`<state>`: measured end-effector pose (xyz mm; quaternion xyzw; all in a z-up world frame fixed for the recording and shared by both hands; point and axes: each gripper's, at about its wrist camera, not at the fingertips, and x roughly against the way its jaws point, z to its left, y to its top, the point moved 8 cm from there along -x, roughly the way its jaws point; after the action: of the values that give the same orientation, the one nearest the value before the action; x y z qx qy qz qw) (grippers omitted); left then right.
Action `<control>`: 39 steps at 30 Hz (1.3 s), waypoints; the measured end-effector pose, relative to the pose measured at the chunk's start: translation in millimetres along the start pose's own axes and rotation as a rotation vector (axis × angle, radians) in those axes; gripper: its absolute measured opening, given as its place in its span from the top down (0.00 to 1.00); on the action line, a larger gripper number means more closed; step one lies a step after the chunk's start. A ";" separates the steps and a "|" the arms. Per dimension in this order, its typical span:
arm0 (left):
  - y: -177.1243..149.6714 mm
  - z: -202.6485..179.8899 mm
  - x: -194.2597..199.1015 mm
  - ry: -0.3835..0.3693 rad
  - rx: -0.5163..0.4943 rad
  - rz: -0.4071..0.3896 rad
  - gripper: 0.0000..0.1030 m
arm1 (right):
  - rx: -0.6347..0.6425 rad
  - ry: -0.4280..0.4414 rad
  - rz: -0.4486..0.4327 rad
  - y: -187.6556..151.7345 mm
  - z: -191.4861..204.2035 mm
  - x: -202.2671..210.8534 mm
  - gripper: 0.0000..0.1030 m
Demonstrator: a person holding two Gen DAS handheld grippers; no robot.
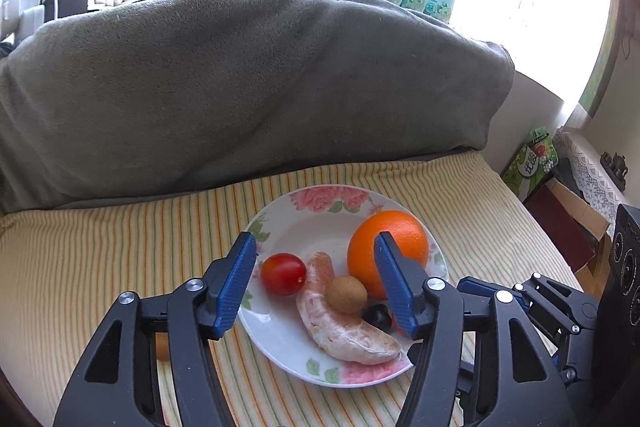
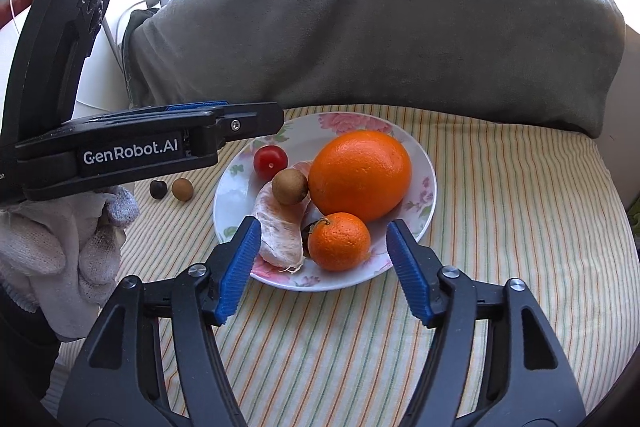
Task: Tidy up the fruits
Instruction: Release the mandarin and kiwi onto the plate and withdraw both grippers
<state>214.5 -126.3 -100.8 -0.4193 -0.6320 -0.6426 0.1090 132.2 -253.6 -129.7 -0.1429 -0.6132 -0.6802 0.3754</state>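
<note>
Partly hidden, the left gripper (image 1: 316,281) stands released, its fingers (image 1: 396,287) covering part of the big orange (image 1: 394,235) on the floral plate (image 1: 280,339). Lower centre, the right gripper (image 2: 320,269) is released too, above the mandarin (image 2: 339,241); nothing is gripped. A dark fruit (image 1: 377,315) shows only partly.

A big orange (image 2: 360,175), small mandarin (image 2: 339,241), cherry tomato (image 2: 270,161), peeled segment (image 2: 280,231) and brown longan (image 2: 289,186) crowd a floral plate (image 2: 420,195).
</note>
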 end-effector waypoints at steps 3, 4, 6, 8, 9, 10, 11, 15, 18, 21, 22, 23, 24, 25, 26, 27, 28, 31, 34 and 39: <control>0.1 1.4 1.1 0.007 0.003 -0.002 0.31 | 0.008 0.004 0.004 -1.2 2.2 0.6 0.31; -0.3 1.7 1.3 0.009 0.003 -0.002 0.31 | 0.009 0.006 0.004 -1.5 3.1 1.1 0.24; -1.1 1.6 2.3 0.012 0.002 -0.004 0.31 | 0.013 0.006 -0.009 -0.2 4.8 3.4 0.18; -1.6 1.7 3.3 0.013 0.001 -0.005 0.31 | 0.022 -0.002 -0.014 0.7 6.8 5.5 0.16; -1.6 1.5 4.2 0.012 0.000 -0.008 0.31 | 0.025 -0.006 -0.015 1.0 7.5 6.3 0.16; -2.1 1.5 5.6 0.012 -0.001 -0.011 0.31 | 0.029 -0.007 -0.015 1.4 8.1 6.9 0.16; -2.0 1.7 6.4 0.012 0.000 -0.013 0.31 | 0.033 -0.008 -0.014 1.5 9.0 7.3 0.16; -1.8 2.2 12.3 0.014 -0.003 -0.024 0.31 | 0.038 -0.015 -0.012 0.4 12.1 9.0 0.16; -2.0 2.8 16.5 0.013 -0.003 -0.031 0.31 | 0.026 -0.008 -0.015 -0.1 12.7 10.5 0.16; -2.6 4.5 21.5 0.016 0.001 -0.040 0.31 | 0.015 -0.020 -0.030 0.2 11.9 13.6 0.16; -2.7 4.8 23.3 0.016 0.003 -0.043 0.31 | 0.011 -0.022 -0.035 0.5 11.9 14.7 0.16; -1.8 4.8 24.3 0.016 0.003 -0.046 0.31 | 0.008 -0.021 -0.038 0.9 12.1 15.6 0.16; -1.3 5.5 25.7 0.016 0.004 -0.048 0.31 | 0.004 -0.019 -0.041 1.3 12.8 16.4 0.16; -1.4 6.4 27.3 0.017 0.005 -0.051 0.31 | 0.002 -0.016 -0.044 1.9 13.8 17.2 0.16; -1.5 7.4 28.9 0.016 0.006 -0.053 0.31 | 0.002 -0.013 -0.050 2.7 15.0 18.2 0.16; -2.0 8.1 30.7 0.018 0.007 -0.055 0.31 | 0.005 -0.013 -0.057 3.1 16.3 19.7 0.16; -2.5 9.2 32.5 0.020 0.008 -0.057 0.31 | 0.010 -0.015 -0.062 3.7 17.6 21.0 0.16; -4.2 13.8 39.0 0.024 0.013 -0.063 0.31 | 0.018 -0.015 -0.073 5.3 22.2 23.8 0.16; -5.1 21.7 45.7 0.030 0.016 -0.071 0.31 | 0.017 -0.004 -0.070 5.9 27.0 25.1 0.16; -6.1 45.1 58.9 0.056 0.037 -0.087 0.31 | 0.023 0.010 -0.064 3.8 34.9 26.5 0.16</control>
<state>191.7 -61.5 -72.1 -0.3713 -0.6581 -0.6463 0.1063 107.6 -229.5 -102.4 -0.1152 -0.6233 -0.6856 0.3581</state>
